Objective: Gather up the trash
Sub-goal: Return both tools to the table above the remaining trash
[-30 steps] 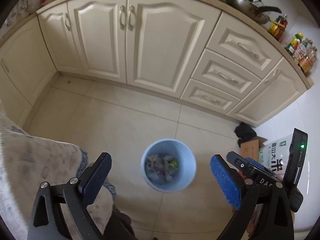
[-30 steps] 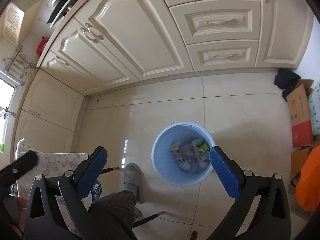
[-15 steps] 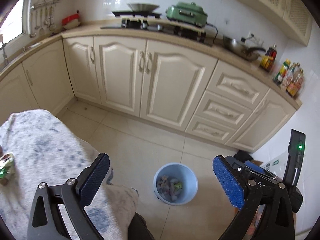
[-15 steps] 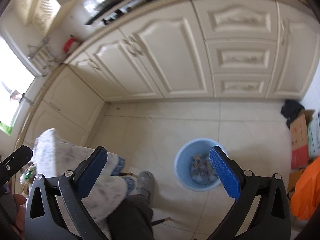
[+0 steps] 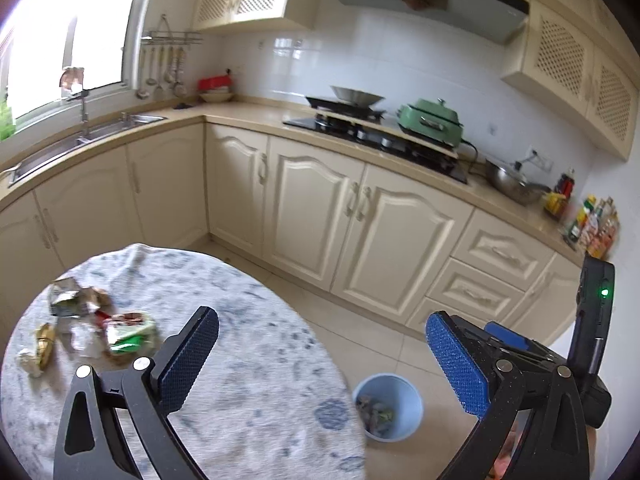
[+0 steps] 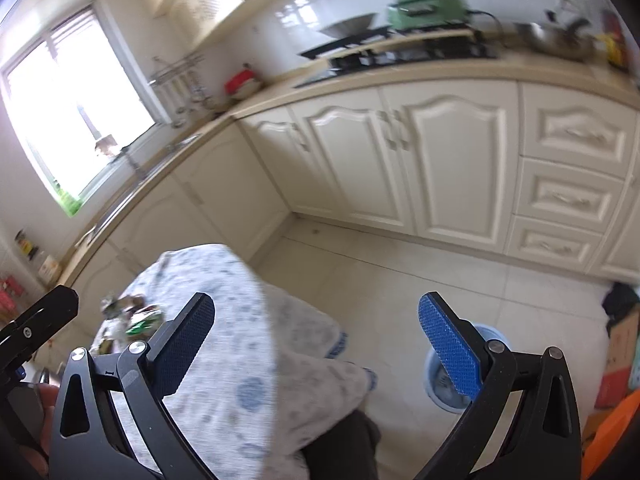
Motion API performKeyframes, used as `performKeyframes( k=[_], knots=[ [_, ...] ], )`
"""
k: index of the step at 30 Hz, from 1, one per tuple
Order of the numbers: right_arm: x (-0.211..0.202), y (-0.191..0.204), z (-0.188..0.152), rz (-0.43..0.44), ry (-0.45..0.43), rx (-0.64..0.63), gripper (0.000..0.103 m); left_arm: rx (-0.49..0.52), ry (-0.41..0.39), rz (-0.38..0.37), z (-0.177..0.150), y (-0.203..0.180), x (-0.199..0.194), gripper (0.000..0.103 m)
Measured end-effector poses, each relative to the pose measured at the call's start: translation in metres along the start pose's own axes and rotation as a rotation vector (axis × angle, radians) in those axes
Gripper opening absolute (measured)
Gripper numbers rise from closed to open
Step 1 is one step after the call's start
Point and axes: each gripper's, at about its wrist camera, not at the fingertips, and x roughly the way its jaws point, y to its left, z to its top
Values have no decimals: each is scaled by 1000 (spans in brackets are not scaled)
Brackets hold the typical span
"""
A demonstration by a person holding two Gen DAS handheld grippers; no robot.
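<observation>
Several crumpled wrappers lie in a pile on the left part of a round table with a blue-patterned white cloth. The pile also shows in the right wrist view, blurred. A light blue bin with trash inside stands on the floor right of the table; in the right wrist view the bin is partly hidden behind my right finger. My left gripper is open and empty above the table's right side. My right gripper is open and empty over the table edge.
Cream kitchen cabinets run along the far wall under a counter with a stove and a green pot. A sink sits at the left under the window. Cardboard boxes stand on the floor at right.
Both grippers have tilted up and swung left, away from the bin. The table and the pile of wrappers have come into view. Both grippers stay open and empty.
</observation>
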Motion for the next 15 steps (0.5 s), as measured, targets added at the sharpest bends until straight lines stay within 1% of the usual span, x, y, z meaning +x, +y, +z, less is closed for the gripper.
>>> performKeyframes(
  k=[7, 11, 15],
  knots=[
    [-2, 62, 4, 71, -9, -89, 103, -64, -66, 76, -16, 36, -64, 102],
    [-2, 98, 2, 109, -13, -153, 103, -69, -109, 149, -27, 51, -102, 102],
    [-4, 138, -5, 146, -15, -226, 103, -71, -143, 220, -38, 54, -126, 102]
  ],
)
